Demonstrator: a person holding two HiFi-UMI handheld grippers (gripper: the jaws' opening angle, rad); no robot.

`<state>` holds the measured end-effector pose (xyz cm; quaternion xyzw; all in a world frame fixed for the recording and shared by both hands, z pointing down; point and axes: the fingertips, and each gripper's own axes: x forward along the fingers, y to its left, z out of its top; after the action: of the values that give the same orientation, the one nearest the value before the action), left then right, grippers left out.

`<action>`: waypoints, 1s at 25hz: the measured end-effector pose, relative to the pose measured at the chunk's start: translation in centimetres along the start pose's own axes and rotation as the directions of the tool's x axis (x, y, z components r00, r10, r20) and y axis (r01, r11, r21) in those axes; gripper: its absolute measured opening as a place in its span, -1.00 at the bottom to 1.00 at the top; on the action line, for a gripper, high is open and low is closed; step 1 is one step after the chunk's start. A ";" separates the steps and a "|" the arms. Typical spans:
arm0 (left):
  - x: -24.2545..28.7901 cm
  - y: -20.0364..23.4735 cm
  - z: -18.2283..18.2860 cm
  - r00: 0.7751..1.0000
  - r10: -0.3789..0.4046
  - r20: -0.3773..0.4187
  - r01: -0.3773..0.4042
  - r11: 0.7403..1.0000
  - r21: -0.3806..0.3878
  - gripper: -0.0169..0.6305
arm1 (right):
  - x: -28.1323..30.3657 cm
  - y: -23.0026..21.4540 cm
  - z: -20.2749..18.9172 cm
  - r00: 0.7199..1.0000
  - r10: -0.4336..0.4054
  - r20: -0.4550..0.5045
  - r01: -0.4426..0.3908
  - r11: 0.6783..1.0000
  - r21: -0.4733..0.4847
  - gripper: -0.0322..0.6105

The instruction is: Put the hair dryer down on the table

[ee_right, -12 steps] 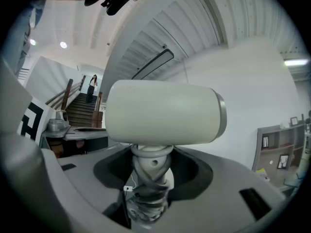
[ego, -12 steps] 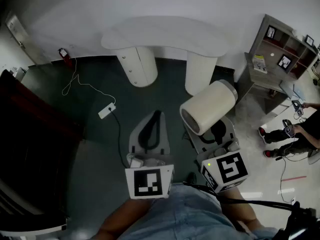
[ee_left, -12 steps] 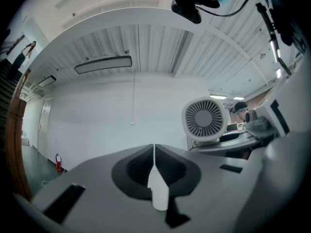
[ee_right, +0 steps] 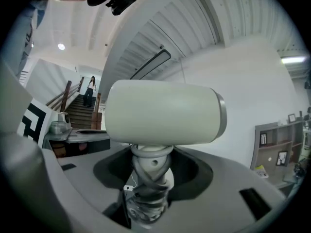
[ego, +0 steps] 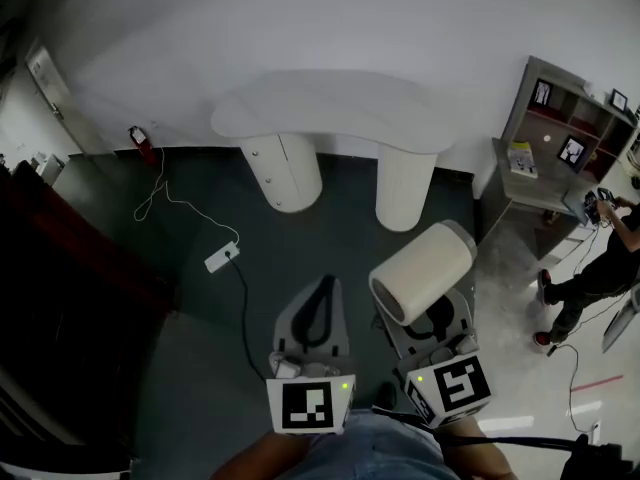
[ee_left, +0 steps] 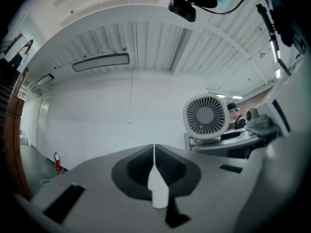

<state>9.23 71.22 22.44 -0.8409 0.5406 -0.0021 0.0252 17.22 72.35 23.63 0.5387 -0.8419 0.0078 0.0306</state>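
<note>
Presently right tongs (ee_right: 149,178) grasp the hair dryer (ee_right: 163,113) by its handle, barrel crosswise, surface (ego: 320,108) well ahead; left tongs (ee_left: 154,171) sit clenched, empty.

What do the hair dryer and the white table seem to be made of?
The hair dryer: probably plastic, cream and matte; its barrel shows a soft sheen, with a greyish ring at one end. The table: perhaps painted wood or laminate; smooth matte white top and round legs, no grain.

Dim, desaturated head view, darkest at left; fisheye-bent gripper views, black vignetted corners, blurred foreground.
</note>
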 end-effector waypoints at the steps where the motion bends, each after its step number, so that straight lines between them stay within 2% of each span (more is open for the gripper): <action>1: 0.2 -0.4 0.0 1.000 -0.005 -0.005 0.005 1.000 0.008 -0.91 | -0.2 -0.4 0.0 1.000 0.000 -0.001 0.000 1.000 0.004 -0.21; 6: 1.6 -2.6 0.0 0.999 -0.011 -0.031 0.011 1.000 0.025 -0.91 | -0.7 -2.7 -0.1 1.000 0.023 0.000 -0.023 0.999 0.033 -0.21; 13: 2.7 -3.9 -0.3 0.998 0.024 -0.049 -0.021 0.999 0.048 -0.91 | -0.9 -5.3 -0.6 0.999 0.051 0.002 -0.051 0.997 0.056 -0.21; 20: 4.8 -1.5 -2.3 0.995 0.052 -0.083 -0.050 0.998 0.027 -0.91 | 2.9 -5.2 -2.4 0.994 0.100 -0.041 -0.095 0.990 0.108 -0.21; 25: 9.1 2.6 -3.4 0.996 0.053 -0.076 -0.054 0.998 -0.019 -0.91 | 8.7 -5.6 -2.3 0.994 0.098 -0.048 -0.094 0.992 0.085 -0.21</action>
<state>10.57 61.76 25.49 -0.8256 0.5635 -0.0272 -0.0041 18.75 62.19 26.36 0.4981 -0.8647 0.0580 0.0299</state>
